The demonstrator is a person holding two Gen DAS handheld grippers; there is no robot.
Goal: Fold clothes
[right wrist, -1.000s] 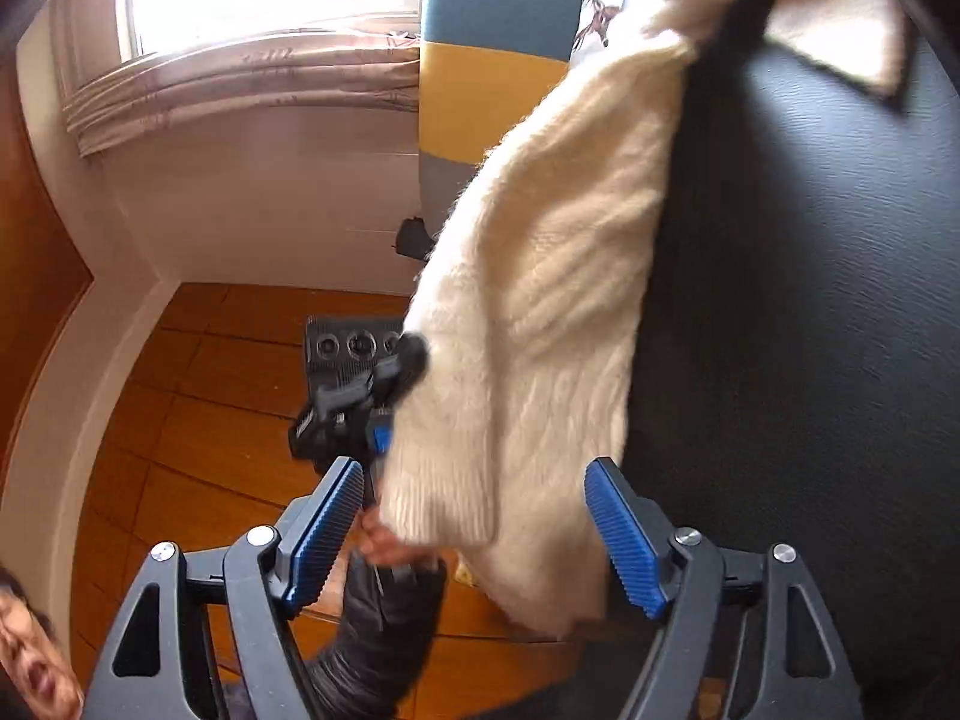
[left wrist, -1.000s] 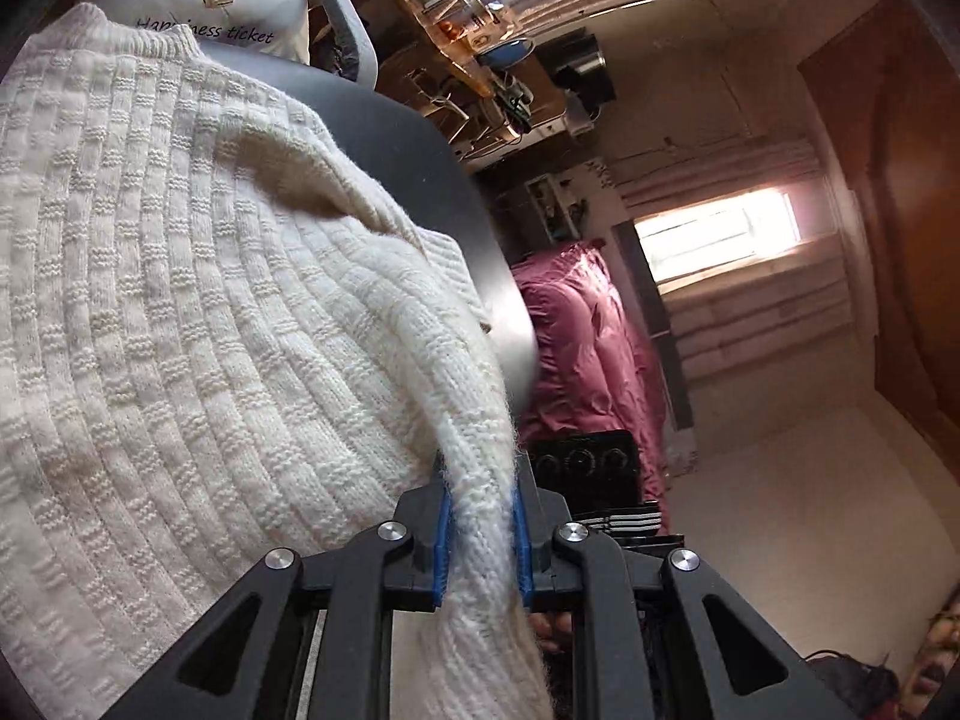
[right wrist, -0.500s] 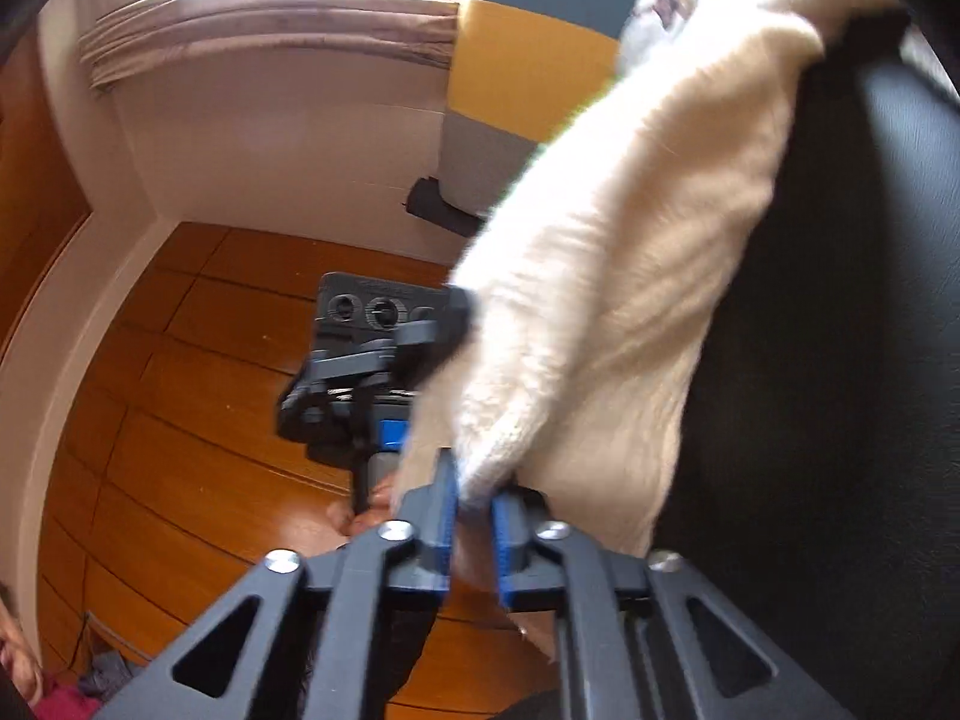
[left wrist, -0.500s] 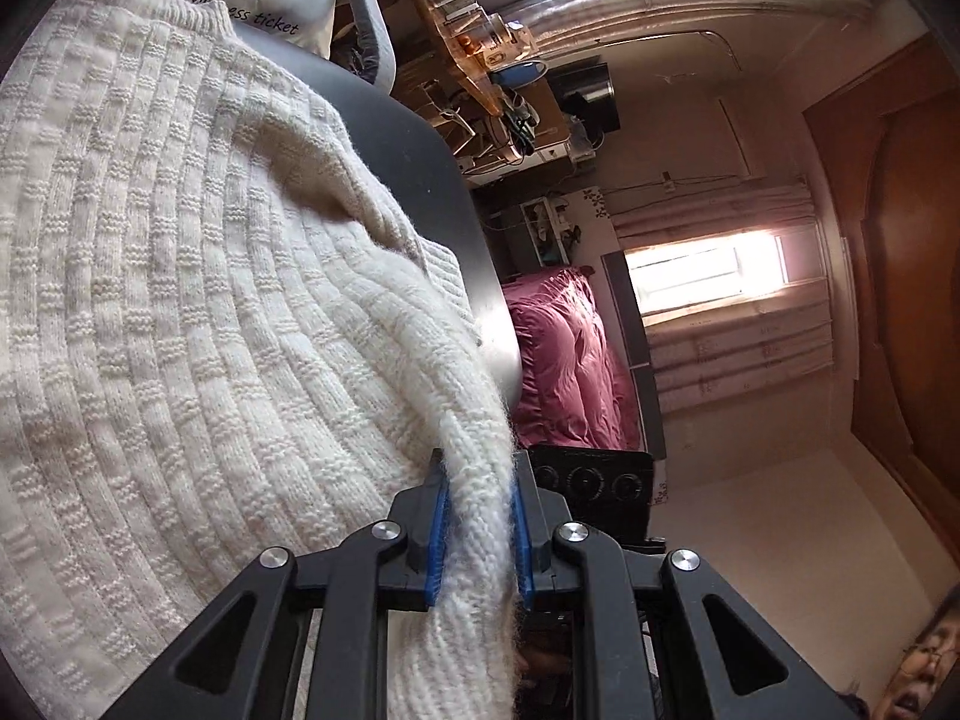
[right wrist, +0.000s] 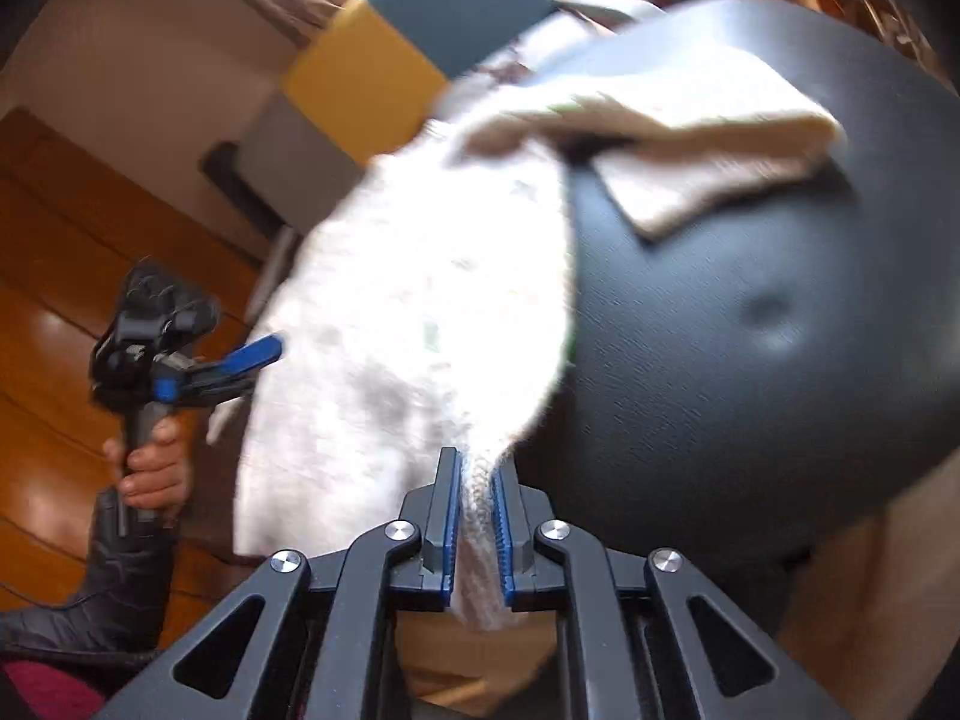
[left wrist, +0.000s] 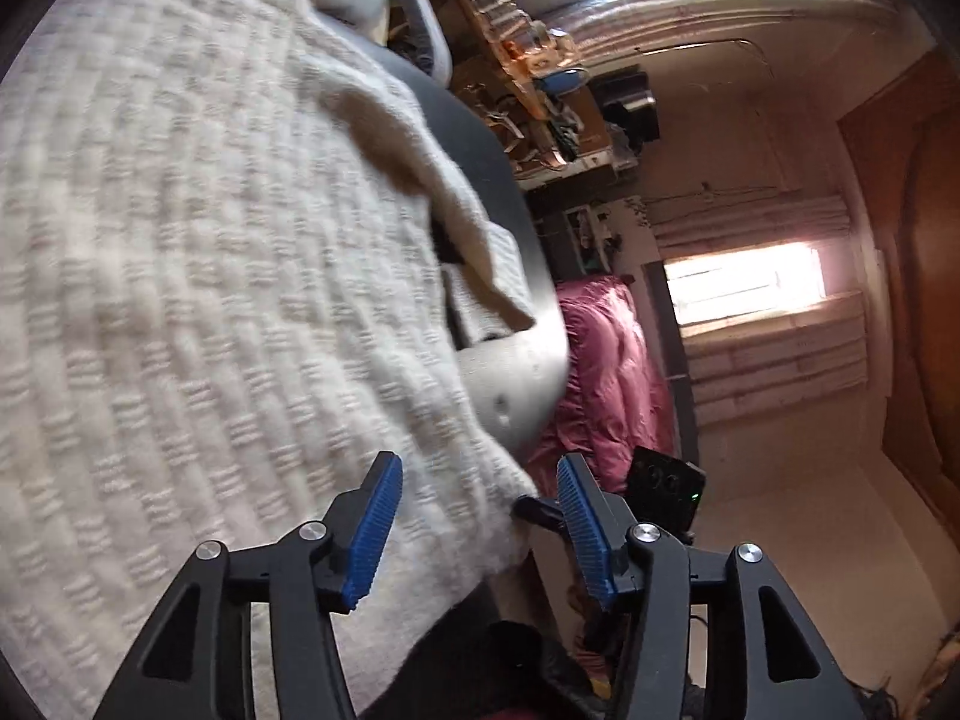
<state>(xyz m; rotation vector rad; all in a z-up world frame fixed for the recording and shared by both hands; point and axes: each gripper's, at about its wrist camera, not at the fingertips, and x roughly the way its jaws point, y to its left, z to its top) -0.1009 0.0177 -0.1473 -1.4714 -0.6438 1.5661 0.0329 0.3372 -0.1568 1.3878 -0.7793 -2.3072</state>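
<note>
Cream knitted sweater [left wrist: 198, 276] spread over a round black tabletop [left wrist: 516, 252], ribbed weave filling most of the left wrist view, one cuffed sleeve [left wrist: 480, 276] folded back across the body near the tabletop's edge. In the right wrist view, sweater [right wrist: 420, 312] draped over the tabletop [right wrist: 750, 312] rim and hanging down, a sleeve end [right wrist: 708, 174] lying flat on the dark surface — image blurred by motion.

Right gripper [right wrist: 476, 534] pressed together on a hanging edge of the knit, fabric pinched between the blue pads [right wrist: 451, 534]. Left gripper [left wrist: 477, 531] spread wide, blue pads [left wrist: 369, 531] apart, the sweater's lower edge lying between and just beyond them, nothing clamped. Seen from the right wrist camera, left gripper [right wrist: 240, 366] beside the hanging cloth, held by a hand [right wrist: 153, 468] in a dark sleeve [right wrist: 120, 582]; contact with the cloth not clear.

Beyond: wooden floor [right wrist: 54, 300], a blue, yellow and grey chair back [right wrist: 396, 54] behind the tabletop, a pink quilt [left wrist: 606, 372], a bright window [left wrist: 744, 282] — and cluttered shelves [left wrist: 540, 102].
</note>
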